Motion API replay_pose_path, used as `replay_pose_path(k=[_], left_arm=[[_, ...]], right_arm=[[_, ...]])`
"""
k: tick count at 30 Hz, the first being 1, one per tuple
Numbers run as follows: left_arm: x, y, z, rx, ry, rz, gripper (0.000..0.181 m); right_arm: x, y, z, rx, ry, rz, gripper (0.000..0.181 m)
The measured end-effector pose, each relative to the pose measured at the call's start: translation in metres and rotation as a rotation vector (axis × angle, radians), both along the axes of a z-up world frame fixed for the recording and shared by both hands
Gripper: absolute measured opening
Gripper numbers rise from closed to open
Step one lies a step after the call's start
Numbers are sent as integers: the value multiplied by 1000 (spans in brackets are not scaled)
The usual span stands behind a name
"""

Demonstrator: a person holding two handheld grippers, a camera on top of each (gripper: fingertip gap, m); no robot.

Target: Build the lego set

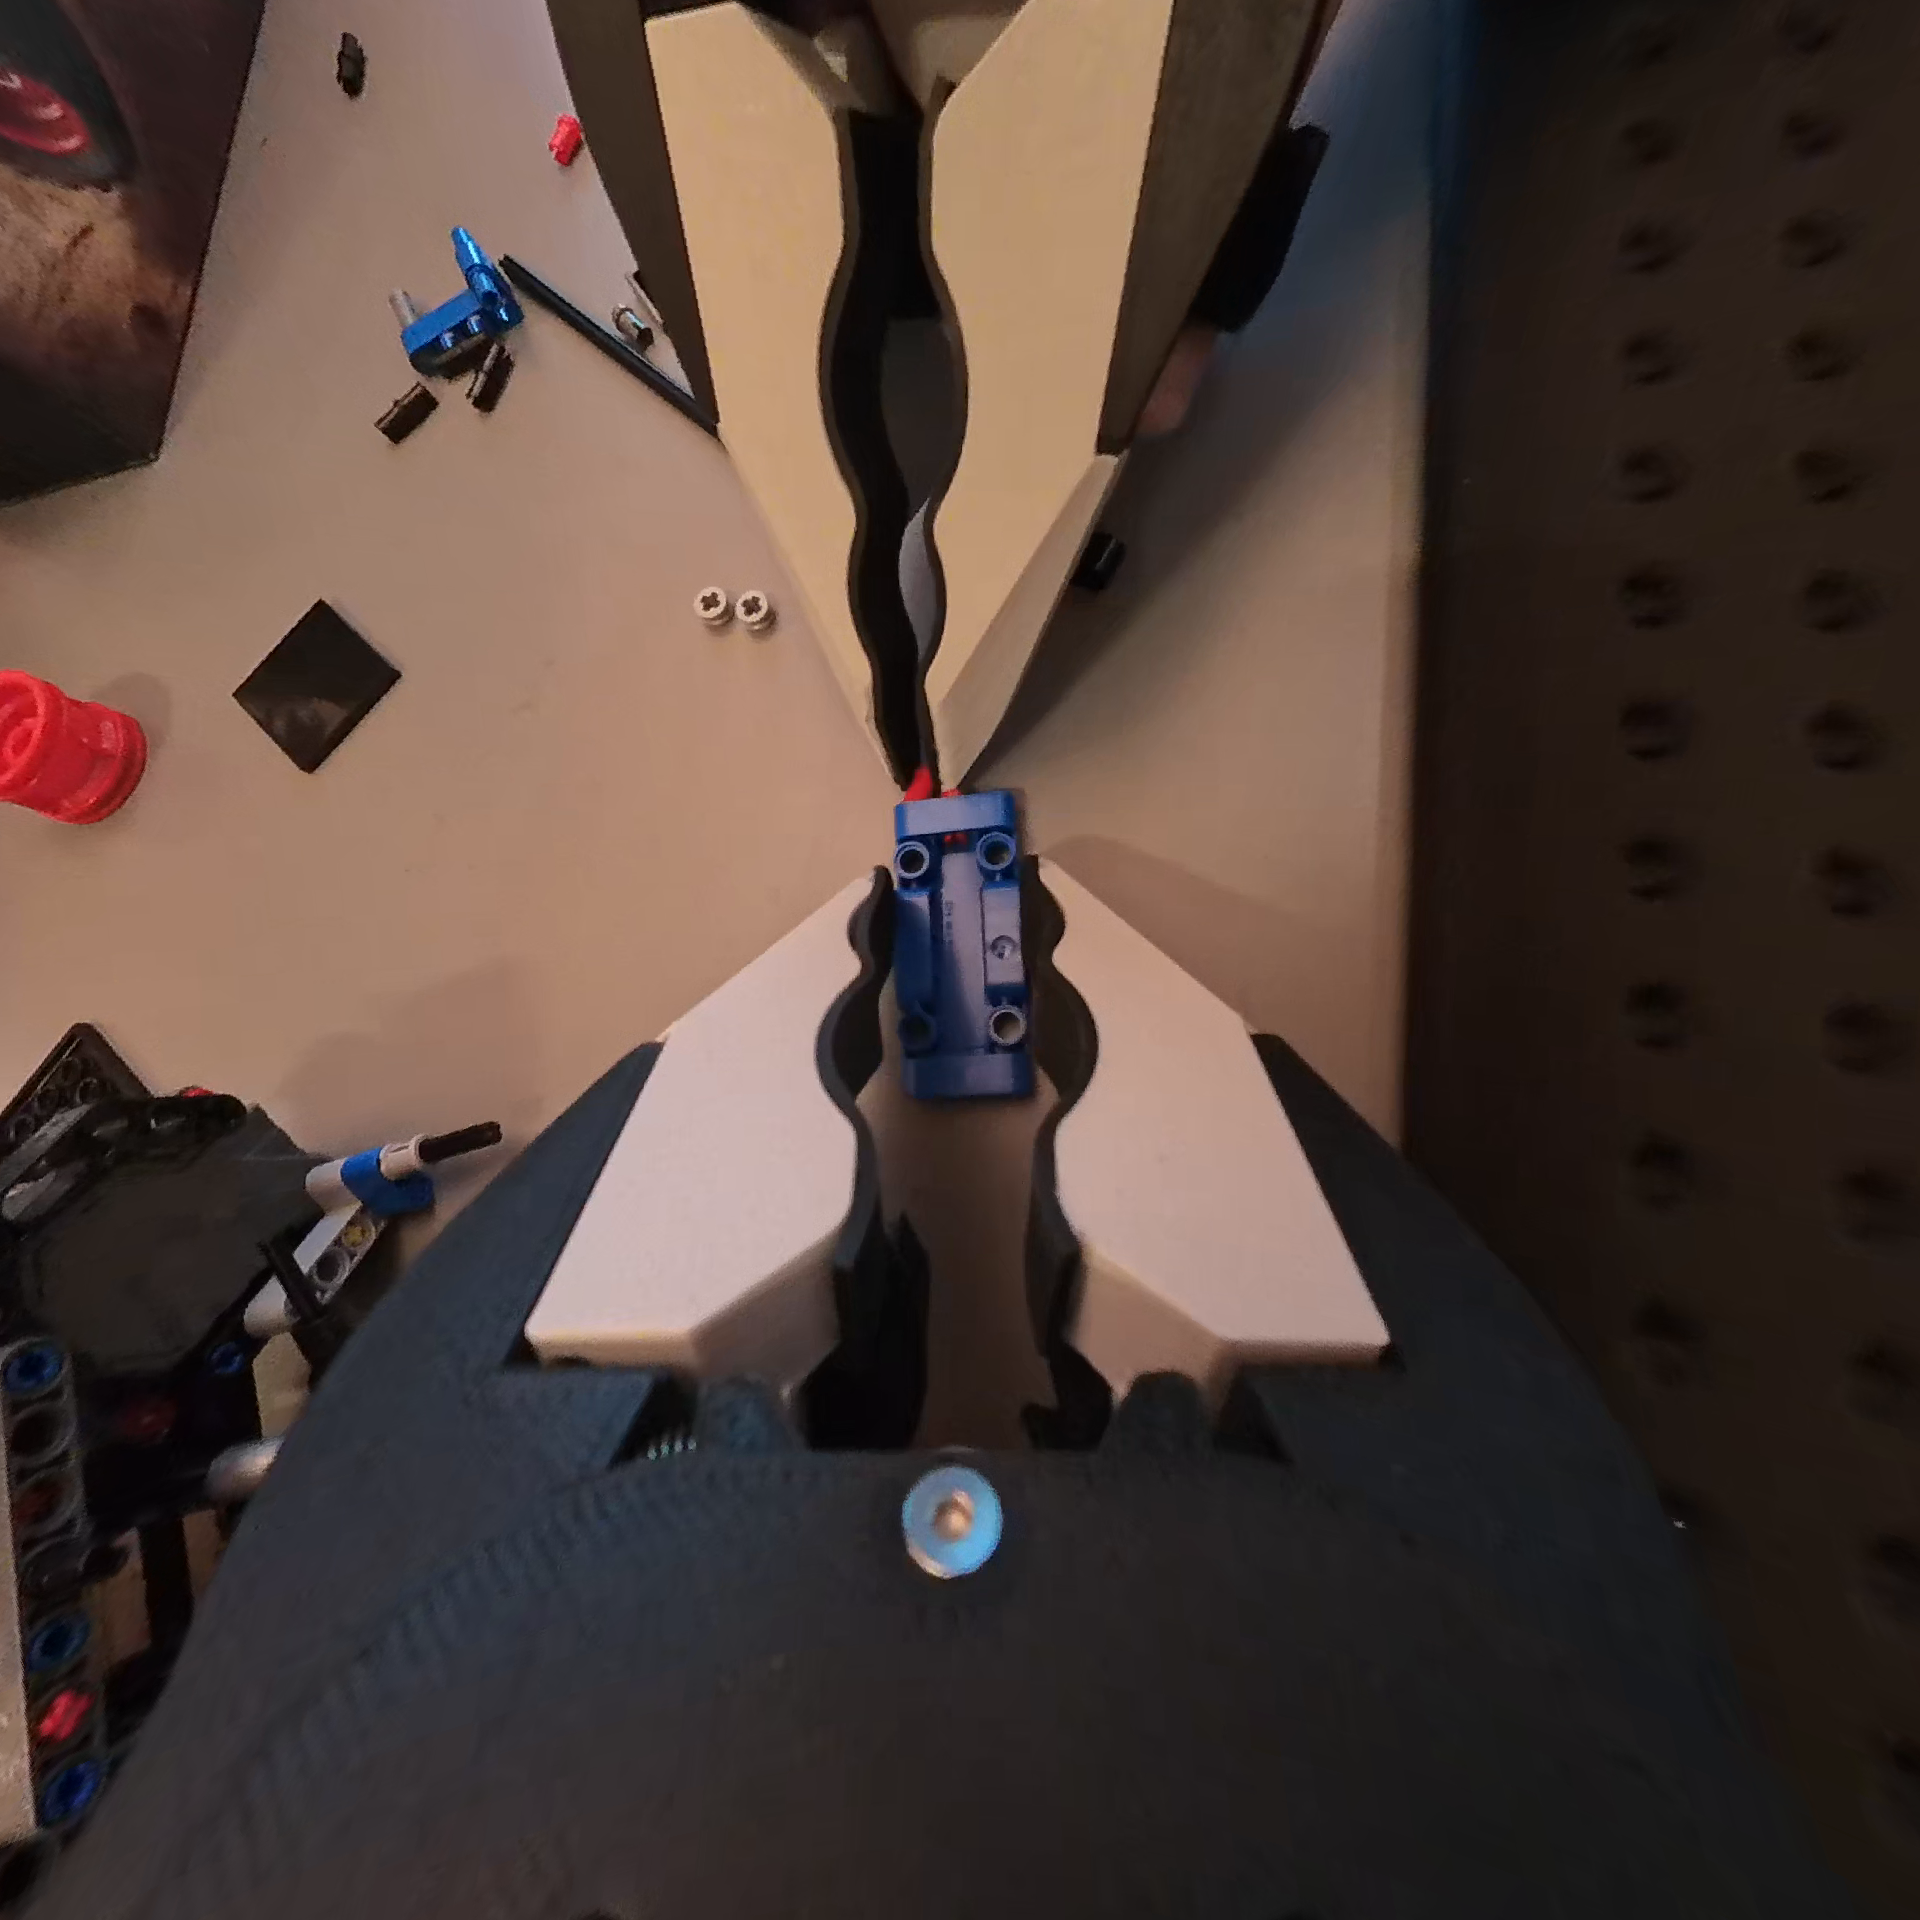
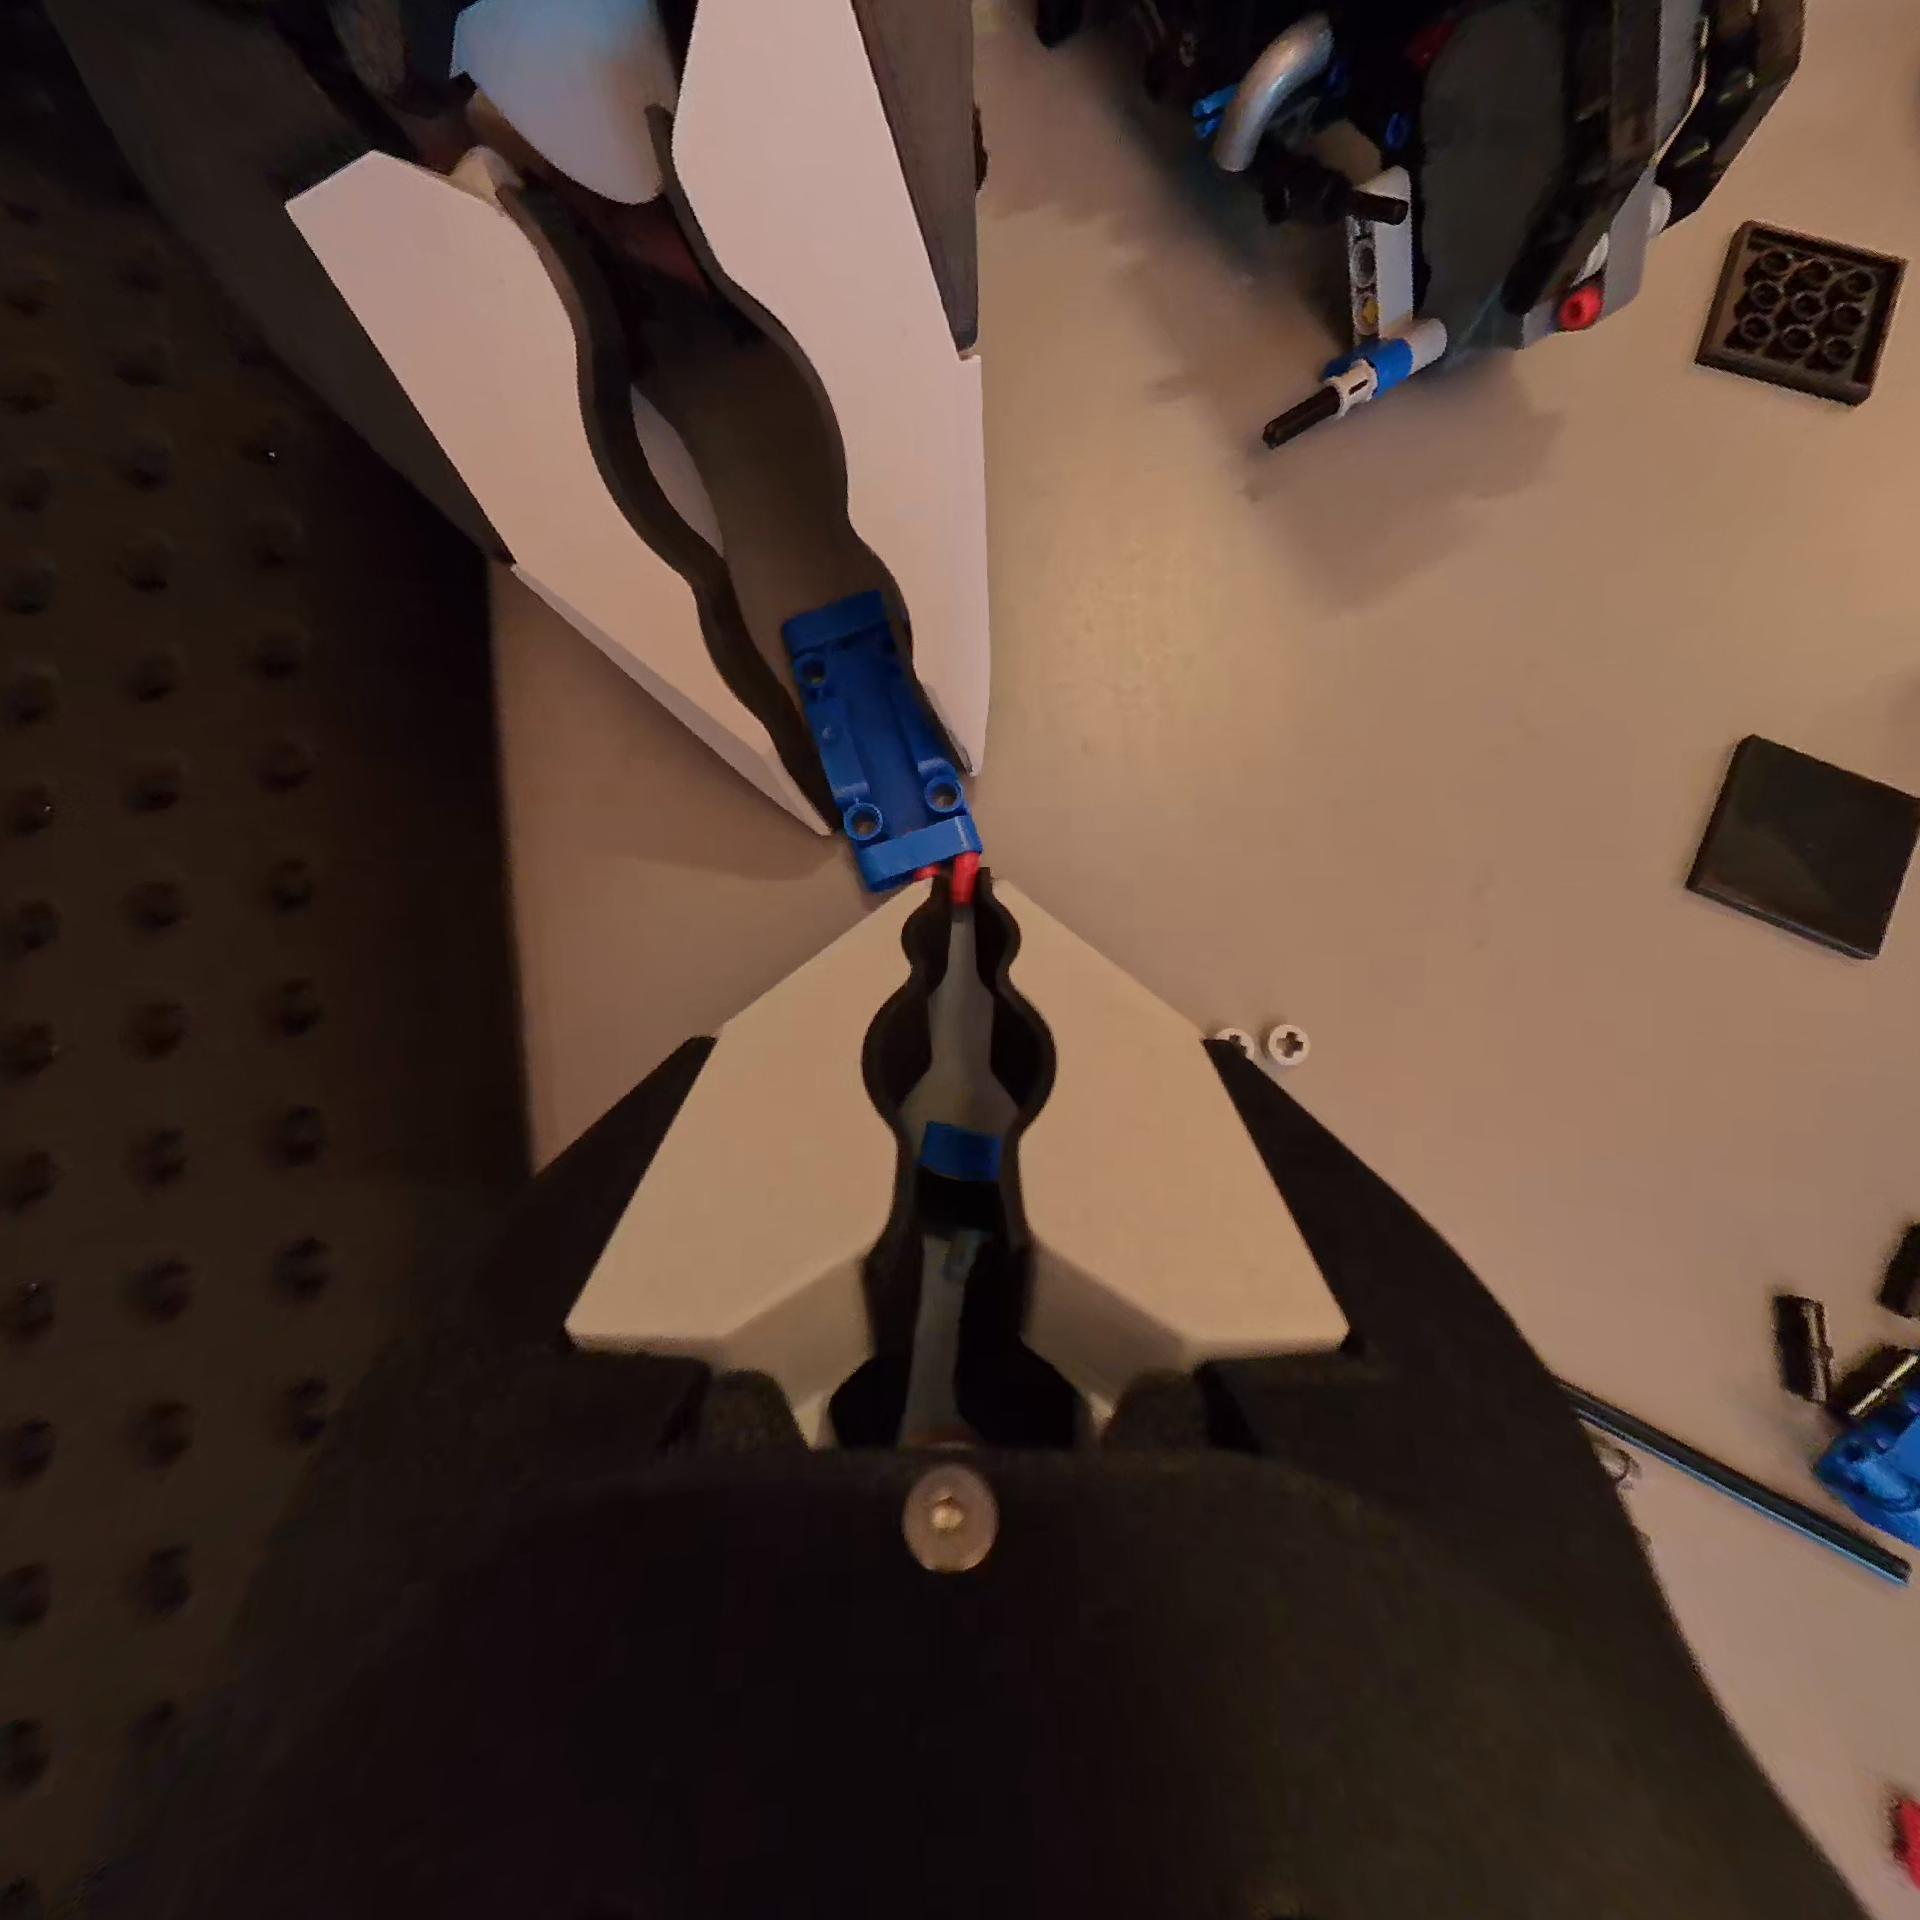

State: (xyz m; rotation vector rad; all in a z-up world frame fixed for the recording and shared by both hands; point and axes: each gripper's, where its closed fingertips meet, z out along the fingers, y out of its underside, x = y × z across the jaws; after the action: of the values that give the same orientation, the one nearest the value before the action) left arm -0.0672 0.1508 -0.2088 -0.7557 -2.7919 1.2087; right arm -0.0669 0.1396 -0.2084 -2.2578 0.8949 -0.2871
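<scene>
My left gripper (image 1: 961, 914) clamped on blue panel piece (image 1: 961, 956); right gripper (image 2: 961, 899) pinching red pin (image 2: 963, 881) at panel's end hole, above table; step: pin insertion; next: align, push straight

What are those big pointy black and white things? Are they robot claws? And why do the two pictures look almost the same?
They are grabbers, not robot claws: a person holds one in each hand. Each carries a camera looking along its two fingers, so each picture shows its own grabber at the bottom and the other one facing it at the top.

The left gripper is pinching a blue Lego piece. The right gripper is pinching a tiny red pin, right at the blue piece's end.

On the pale table lie loose parts: a flat black square tile, two small white rings, a red wheel hub and a half-built dark model.
</scene>
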Motion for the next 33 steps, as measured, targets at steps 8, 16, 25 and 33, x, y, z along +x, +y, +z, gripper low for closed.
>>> replay_pose_path(k=[8, 16, 25, 33], left_arm=[[-1, 0, 0, -5, -12, -28, 22], [-4, -1, 0, -3, -23, -69, 22], [-6, -2, 0, 5, -14, -91, 21], [-7, -3, 0, -7, -11, -77, 22]], right_arm=[[0, 1, 0, -63, -63, 109, 2], [-1, 0, 0, -185, -131, 273, 1], [-1, 1, 0, -231, -133, 405, 0], [-4, -5, 0, -127, -76, 325, 3]])
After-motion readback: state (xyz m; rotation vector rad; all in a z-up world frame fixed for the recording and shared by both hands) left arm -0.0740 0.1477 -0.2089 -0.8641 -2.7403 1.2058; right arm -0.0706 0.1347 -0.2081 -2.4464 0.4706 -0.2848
